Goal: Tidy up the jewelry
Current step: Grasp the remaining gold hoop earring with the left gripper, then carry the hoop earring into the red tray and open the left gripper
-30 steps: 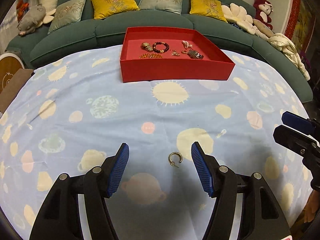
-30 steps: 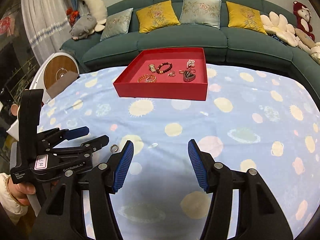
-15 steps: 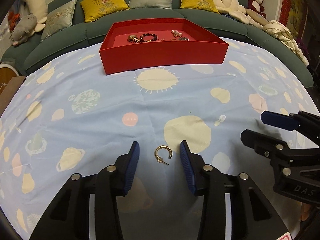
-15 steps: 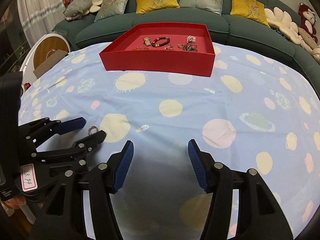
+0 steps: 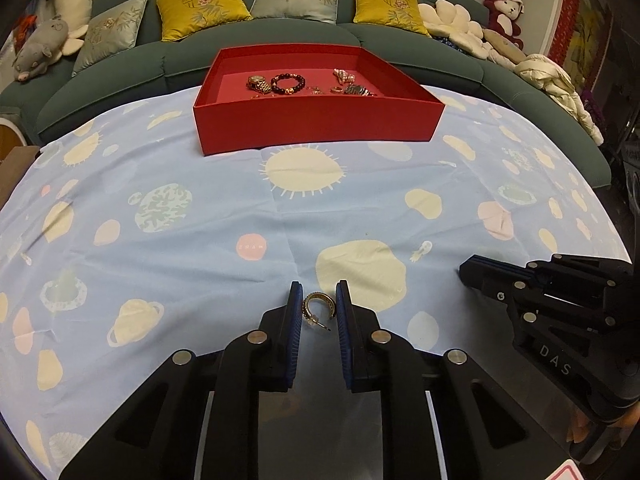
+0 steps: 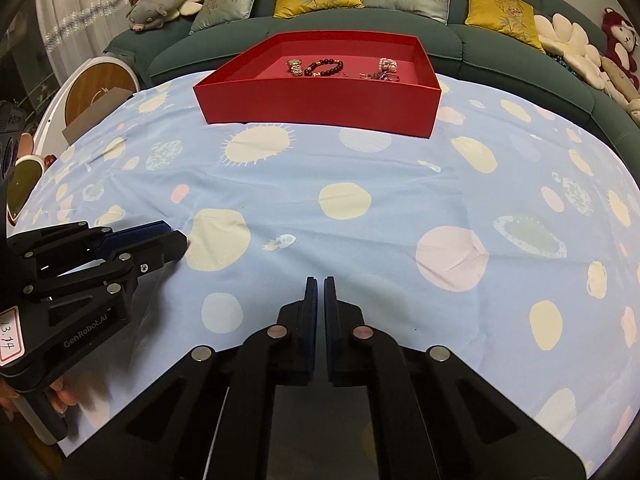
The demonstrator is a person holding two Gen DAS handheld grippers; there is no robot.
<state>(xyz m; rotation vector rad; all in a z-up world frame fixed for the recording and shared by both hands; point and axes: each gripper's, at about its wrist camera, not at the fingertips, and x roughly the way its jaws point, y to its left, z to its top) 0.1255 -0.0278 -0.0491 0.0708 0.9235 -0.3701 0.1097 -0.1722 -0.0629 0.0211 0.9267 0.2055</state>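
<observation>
A gold hoop earring (image 5: 318, 310) sits between the blue pads of my left gripper (image 5: 319, 300), which is shut on it at the near edge of the blue planet-print cloth (image 5: 200, 220). My right gripper (image 6: 319, 286) is shut and empty, low over the cloth; it also shows in the left wrist view (image 5: 472, 270) at right. The left gripper shows in the right wrist view (image 6: 160, 236) at left. A red tray (image 5: 316, 128) at the far side holds a gold watch (image 5: 258, 83), a dark bead bracelet (image 5: 288, 83) and other small jewelry; the tray also shows in the right wrist view (image 6: 320, 100).
A green sofa (image 5: 120, 80) with yellow and grey cushions curves behind the table, with plush toys at both ends. A round white-and-wood object (image 6: 96, 88) stands at the left beyond the cloth edge.
My left gripper has closed from wide open onto the gold hoop earring. My right gripper has closed from open to shut, empty. Both have come lower over the cloth.
</observation>
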